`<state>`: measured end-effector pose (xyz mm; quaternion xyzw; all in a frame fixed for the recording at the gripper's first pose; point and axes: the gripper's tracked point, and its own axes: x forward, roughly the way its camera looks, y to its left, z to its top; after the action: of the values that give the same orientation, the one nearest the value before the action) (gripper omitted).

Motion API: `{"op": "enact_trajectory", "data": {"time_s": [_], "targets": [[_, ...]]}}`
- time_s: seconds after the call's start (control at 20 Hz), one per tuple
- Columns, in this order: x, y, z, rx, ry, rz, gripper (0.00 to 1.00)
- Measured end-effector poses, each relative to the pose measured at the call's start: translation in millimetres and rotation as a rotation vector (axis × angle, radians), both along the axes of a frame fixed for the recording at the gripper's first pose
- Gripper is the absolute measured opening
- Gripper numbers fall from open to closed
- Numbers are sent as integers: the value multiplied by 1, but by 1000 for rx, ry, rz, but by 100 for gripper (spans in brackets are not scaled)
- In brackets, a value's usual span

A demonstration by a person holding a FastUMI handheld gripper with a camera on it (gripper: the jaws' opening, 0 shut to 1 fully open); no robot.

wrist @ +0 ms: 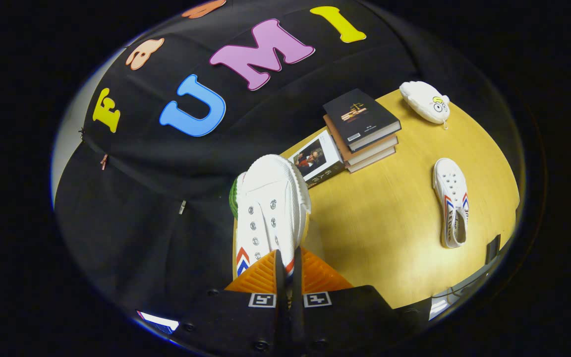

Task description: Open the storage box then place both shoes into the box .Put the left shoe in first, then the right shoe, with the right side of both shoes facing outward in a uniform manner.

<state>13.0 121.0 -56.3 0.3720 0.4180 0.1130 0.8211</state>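
Note:
A white canvas shoe (270, 208) with red and blue chevrons hangs between my fingers, toe pointing away from me, lifted above the wooden table (394, 233). My gripper (285, 270) is shut on the shoe's heel collar, and the view is tilted. A second matching white shoe (451, 201) lies flat on the table off to the right, its opening toward me. A sliver of green (233, 196) shows behind the held shoe's left edge; I cannot tell what it belongs to.
A stack of books (362, 131) sits at the table's back edge, with another book (317, 161) lying beside it near the held shoe's toe. A white plush pouch (424, 101) rests at the far right corner. Black cloth wall stands behind.

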Motion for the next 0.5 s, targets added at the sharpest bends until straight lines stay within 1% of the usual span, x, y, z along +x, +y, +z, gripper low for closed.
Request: {"op": "enact_trajectory", "data": {"time_s": [0.25,0.5], "targets": [[1,80,-14,24,22,82,5],[12,147,-32,34,34,136,5]]}}
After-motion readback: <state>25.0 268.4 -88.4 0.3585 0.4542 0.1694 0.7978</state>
